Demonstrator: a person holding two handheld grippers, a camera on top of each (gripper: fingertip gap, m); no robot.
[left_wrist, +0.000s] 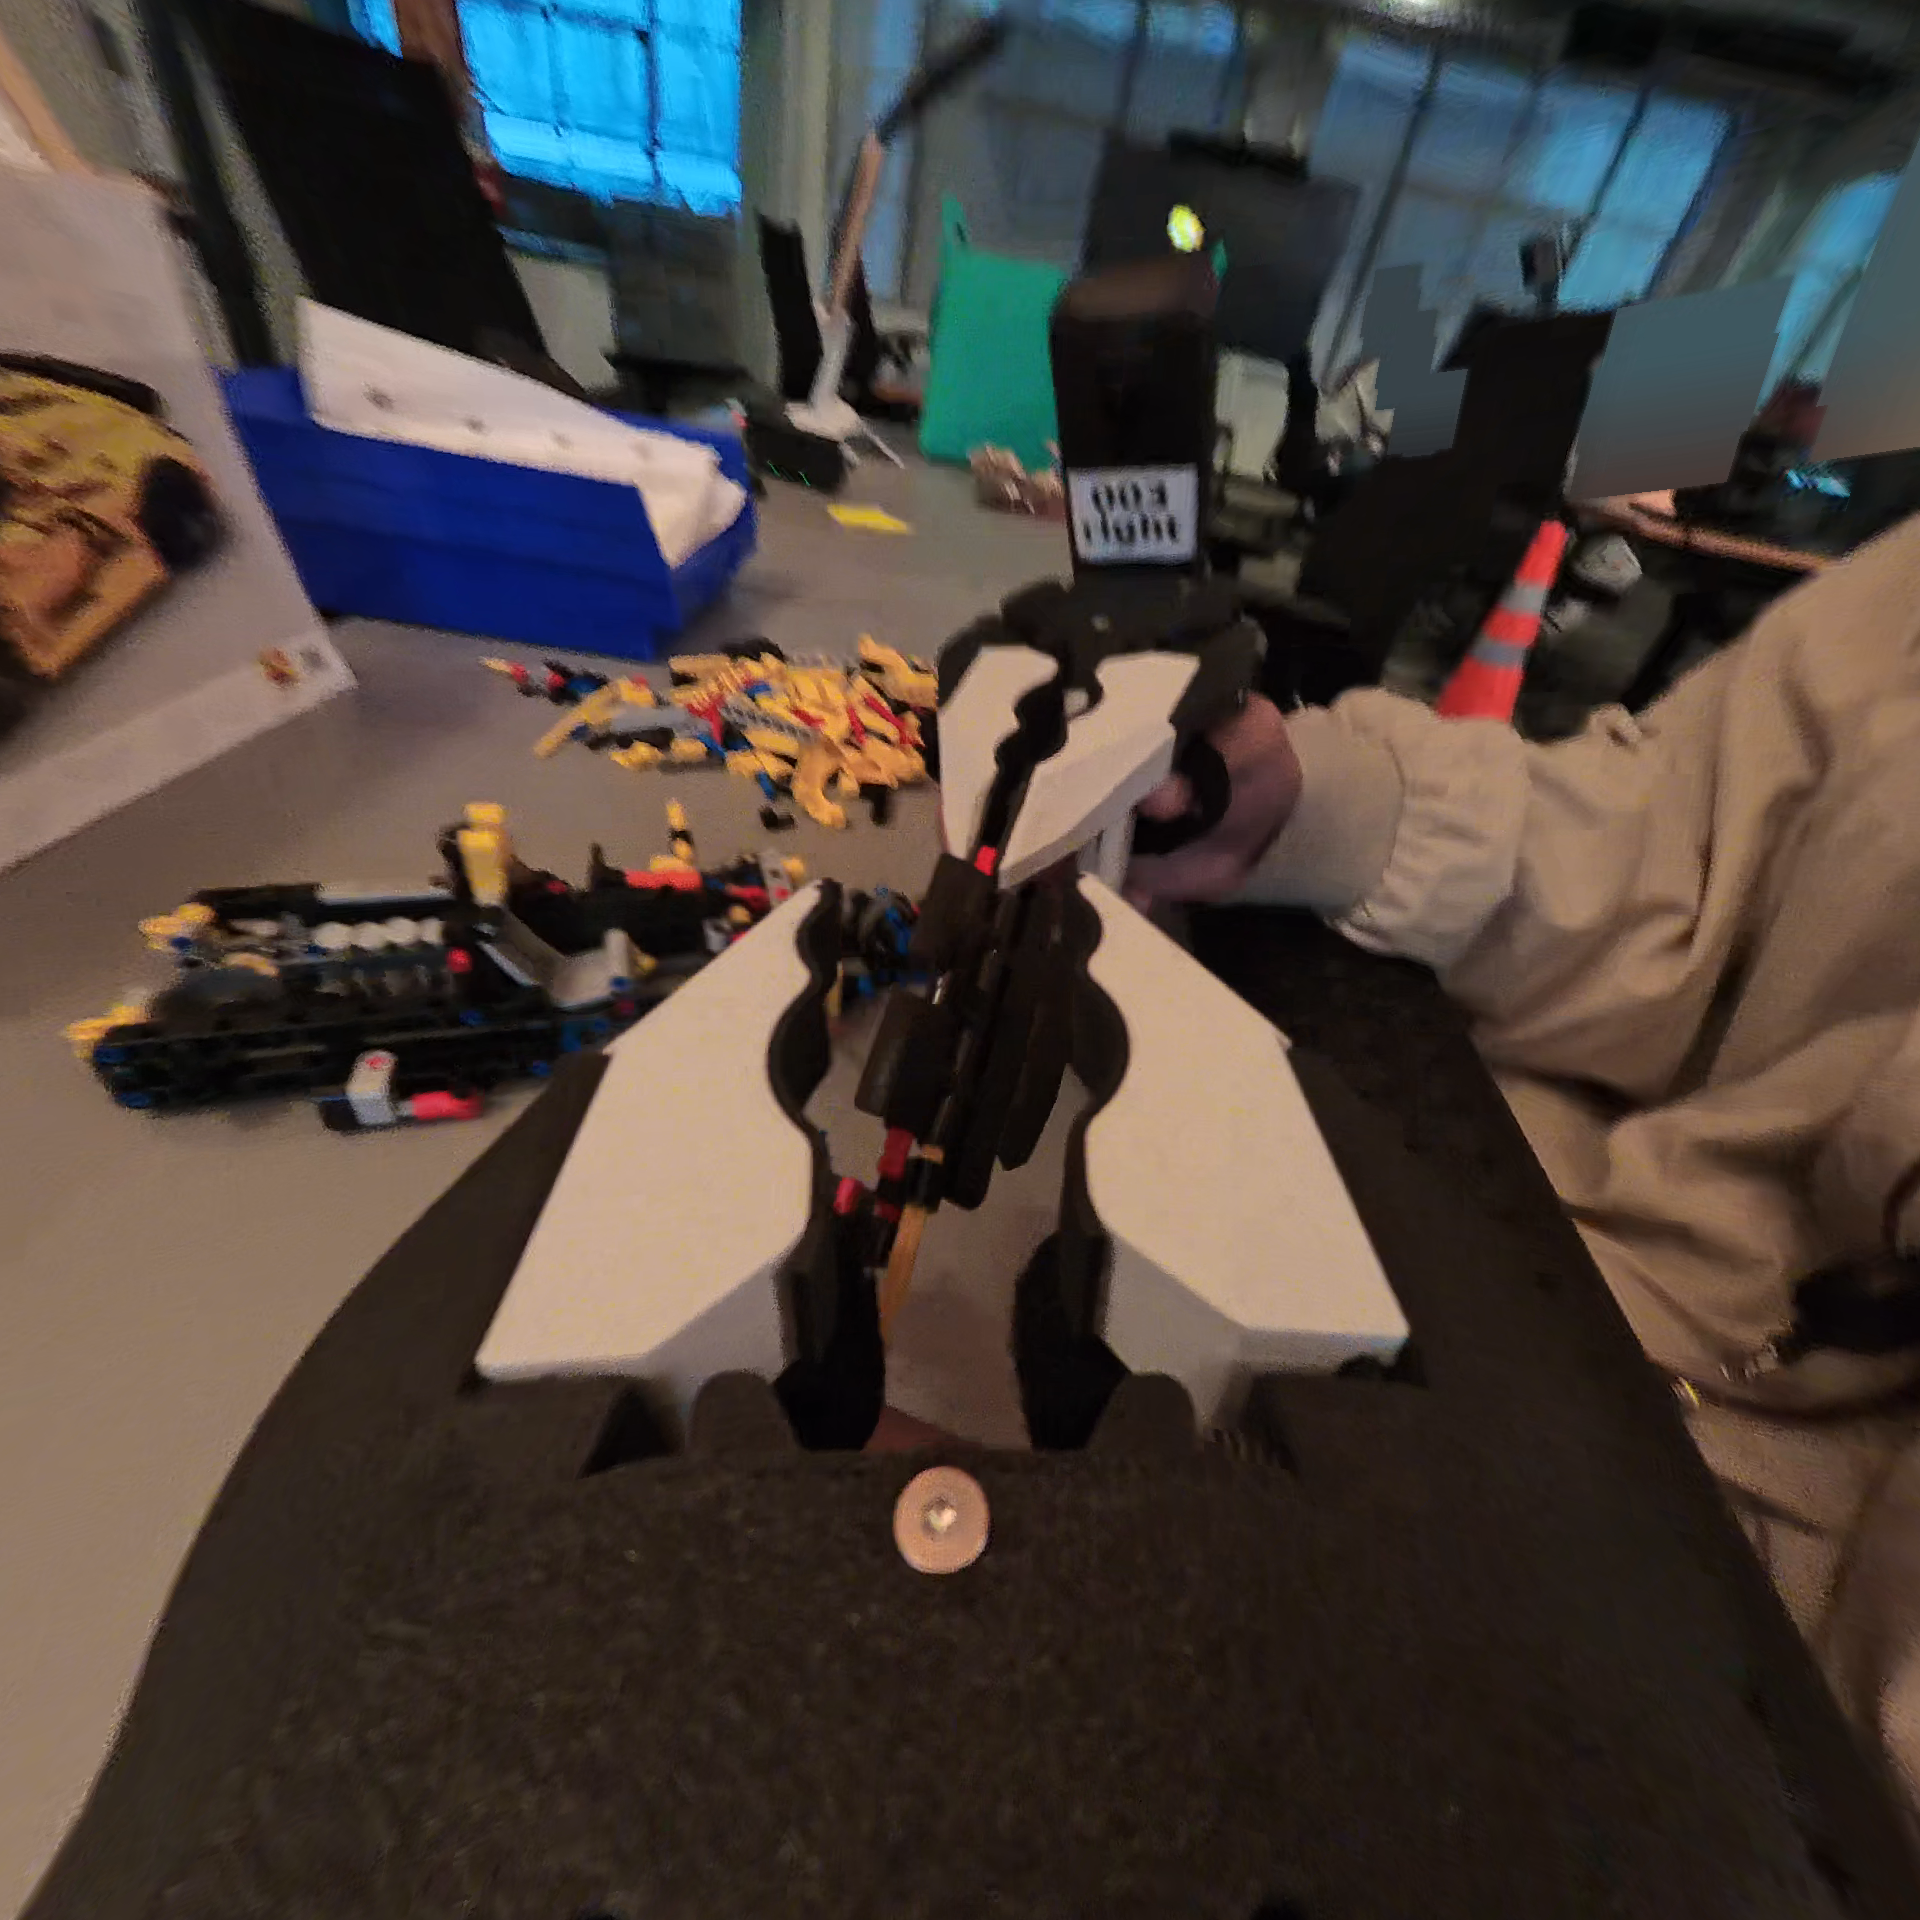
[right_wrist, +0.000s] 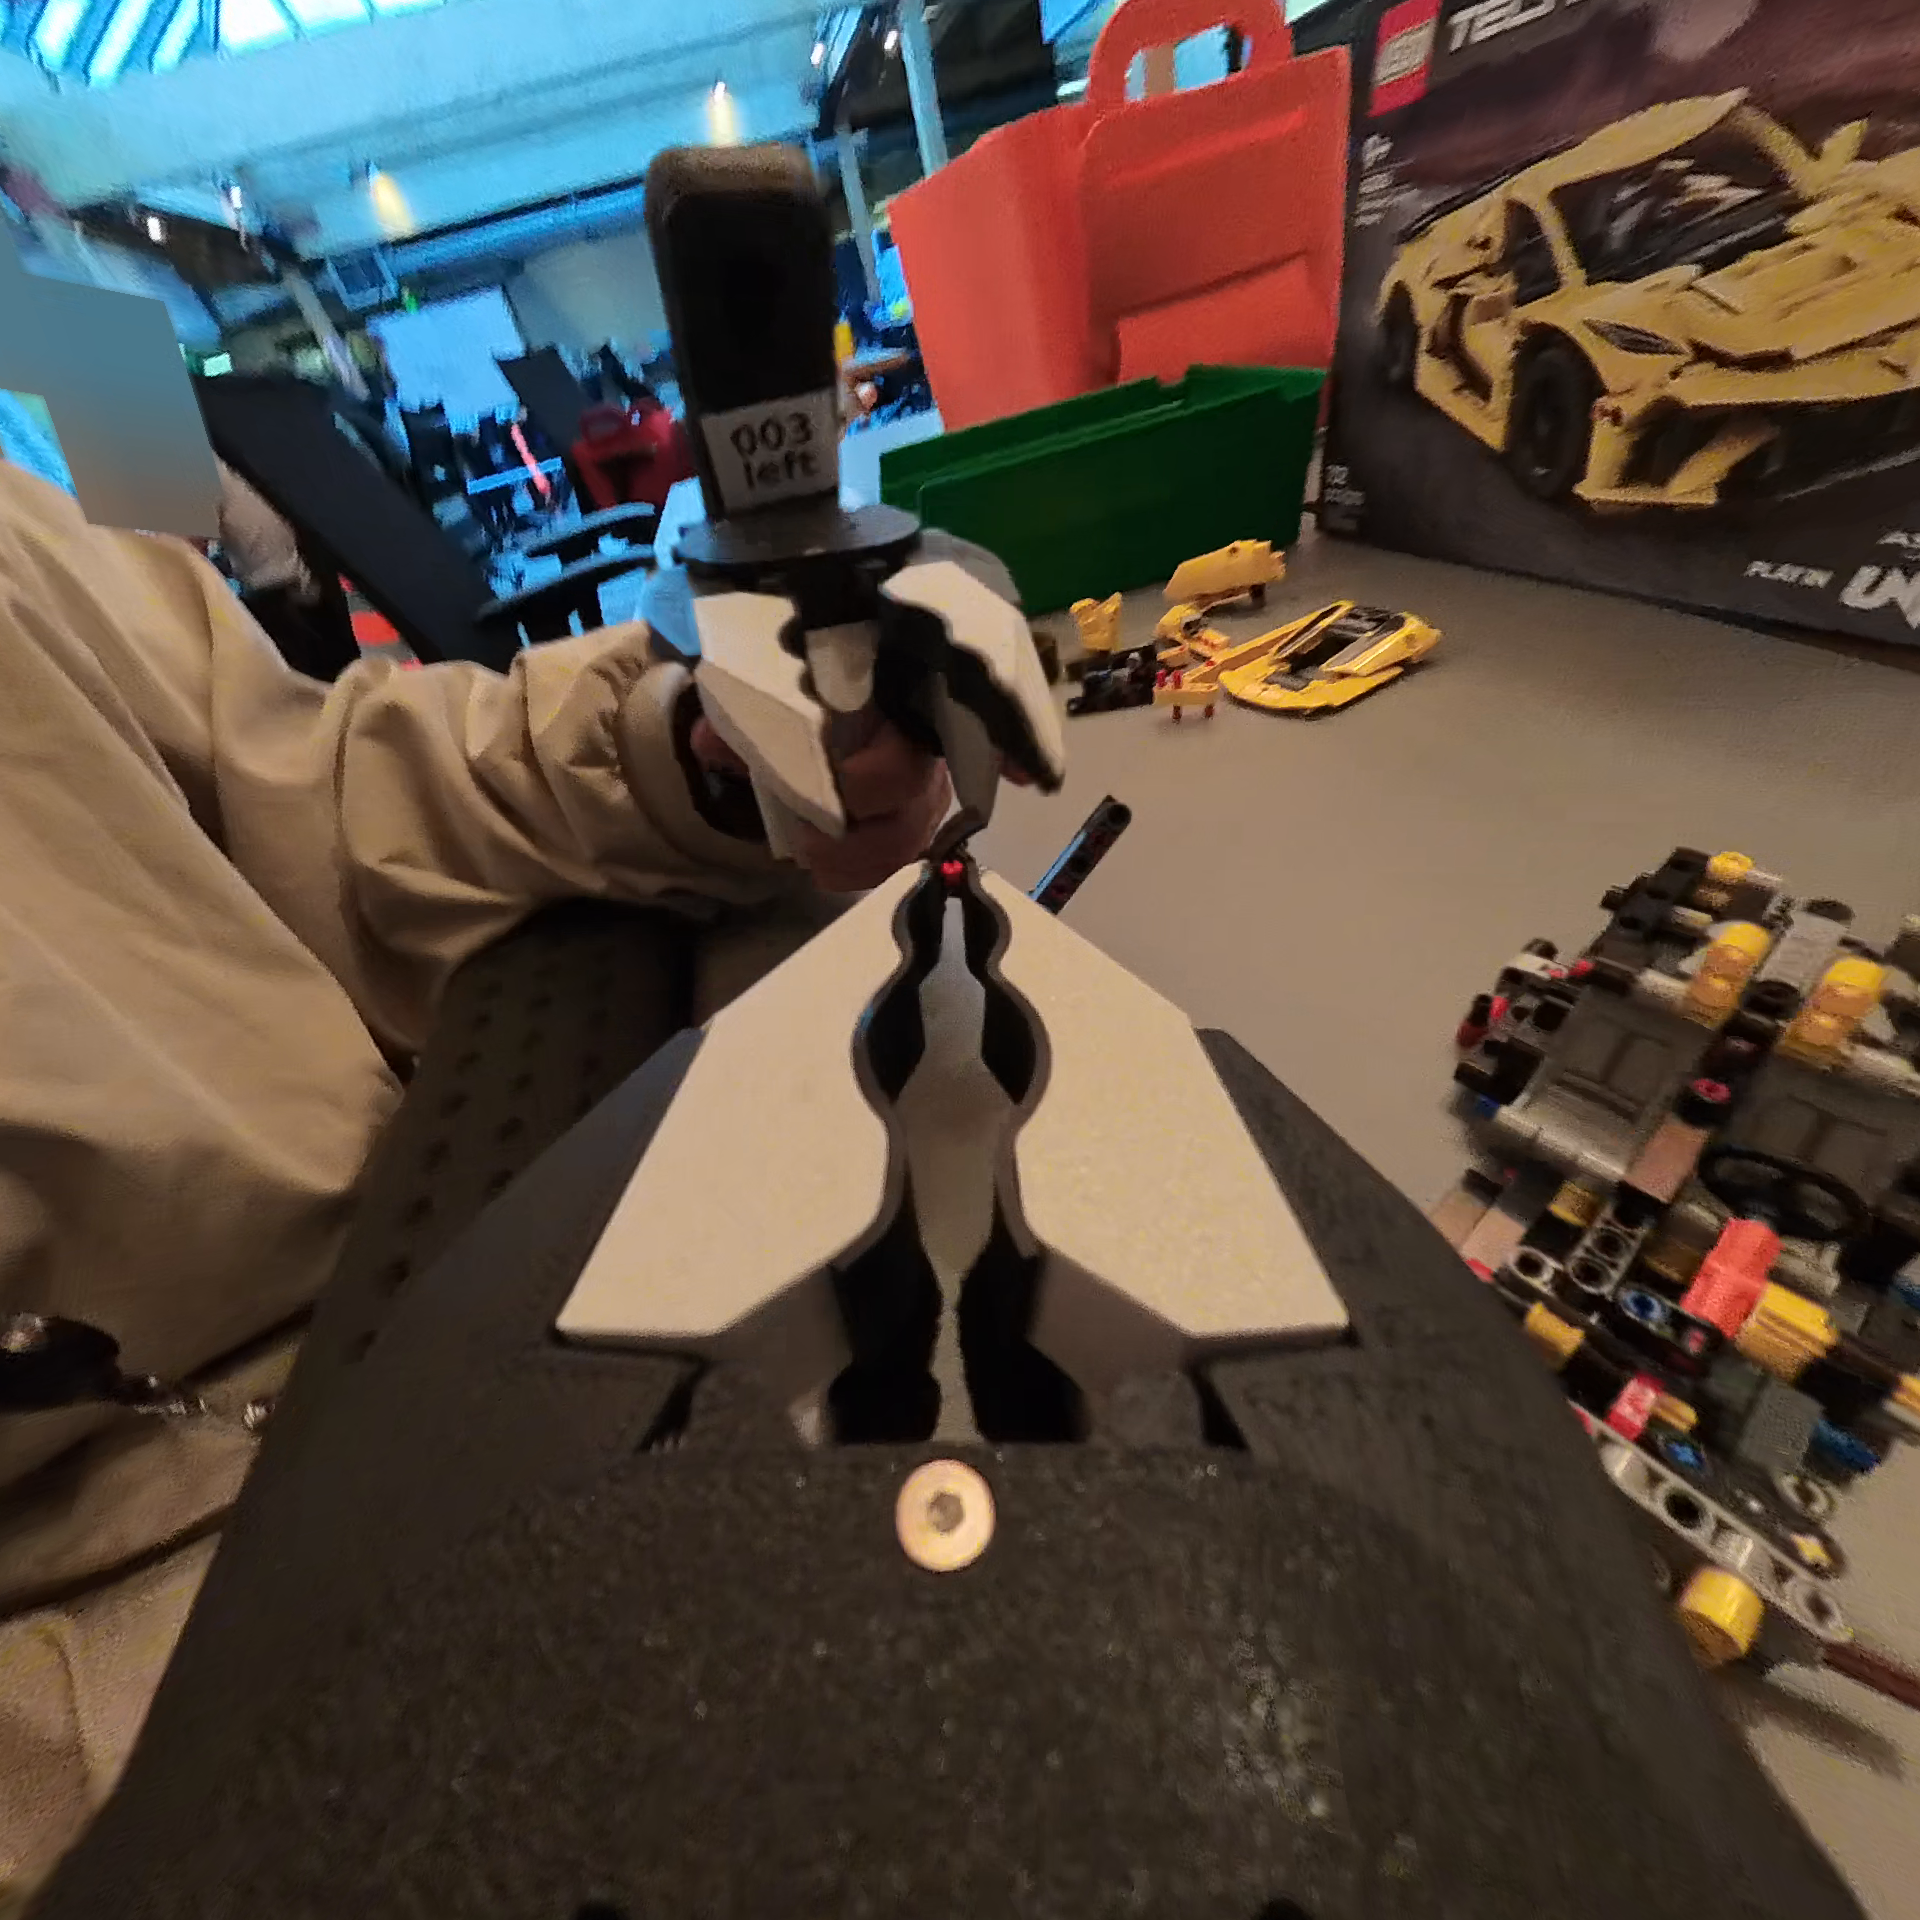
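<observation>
L gripper (left_wrist: 951, 935) clamps black brick assy (left_wrist: 966, 1049) w/ red pins; R gripper (right_wrist: 951, 883) seemingly pinches its red tip.

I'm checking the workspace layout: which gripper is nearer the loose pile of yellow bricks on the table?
Right. The right gripper is raised just beside the pile of yellow bricks. The left gripper sits nearer the camera, closed on a black brick assembly, farther from the pile.

Two grippers (left_wrist: 961, 894) (right_wrist: 951, 883), one blue bin (left_wrist: 499, 520), one traffic cone (left_wrist: 1507, 634), one orange bag (right_wrist: 1122, 239)
</observation>
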